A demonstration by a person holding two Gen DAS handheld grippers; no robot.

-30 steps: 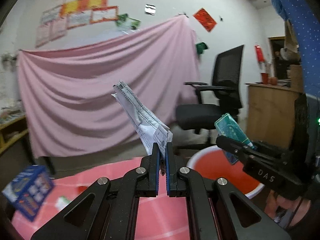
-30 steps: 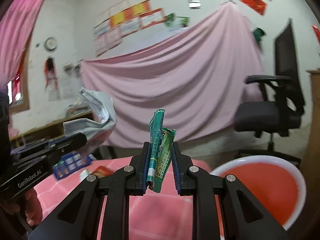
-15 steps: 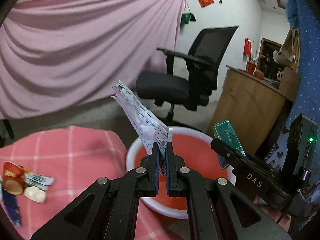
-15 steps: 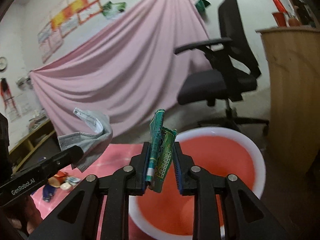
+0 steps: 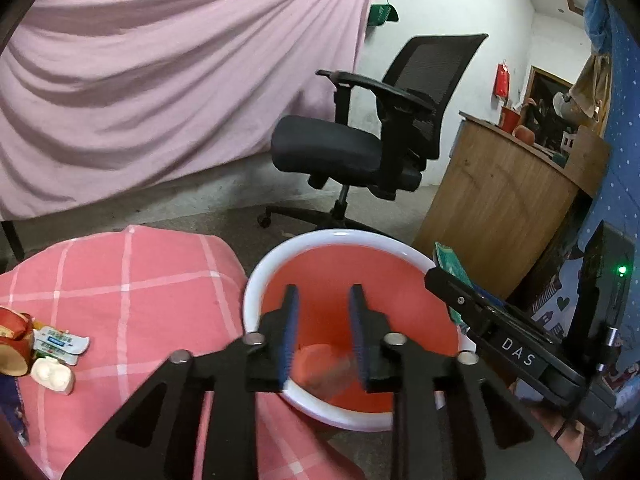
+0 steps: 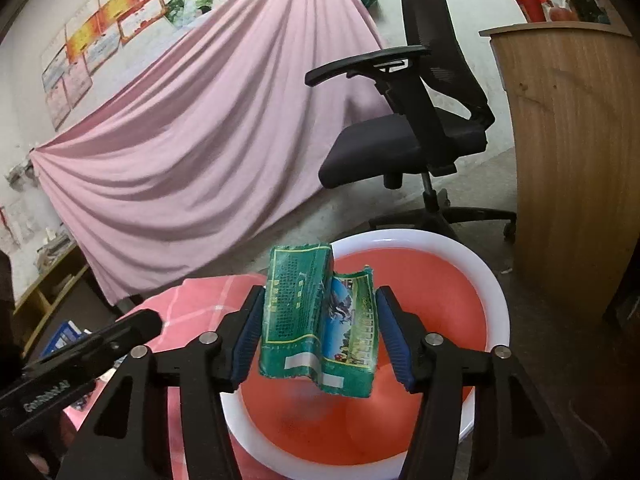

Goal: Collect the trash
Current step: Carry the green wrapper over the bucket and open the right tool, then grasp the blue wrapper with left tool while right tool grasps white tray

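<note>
1. As both sets of tongs spread over the red basin [image 5: 256,280], the left gripper [image 5: 323,332] no longer holds the paper it pinched a second ago; its jaws are opening and empty.
2. Between the right gripper [image 6: 318,332]'s opening jaws, the green wrapper [image 6: 316,320] unfolds, seemingly slipping free above the basin.
3. A blurred shape in the basin may be the dropped paper.
4. More litter [image 5: 52,354] lies on the pink checked cloth [image 5: 140,272], partly cut off.

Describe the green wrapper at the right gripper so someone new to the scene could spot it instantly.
Start at the red basin with the white rim beside the pink checked table. Above it the right gripper hangs with jaws opening, and the green wrapper sits between them. It is the only crumpled green packet there, with a blue picture on one face.
</note>
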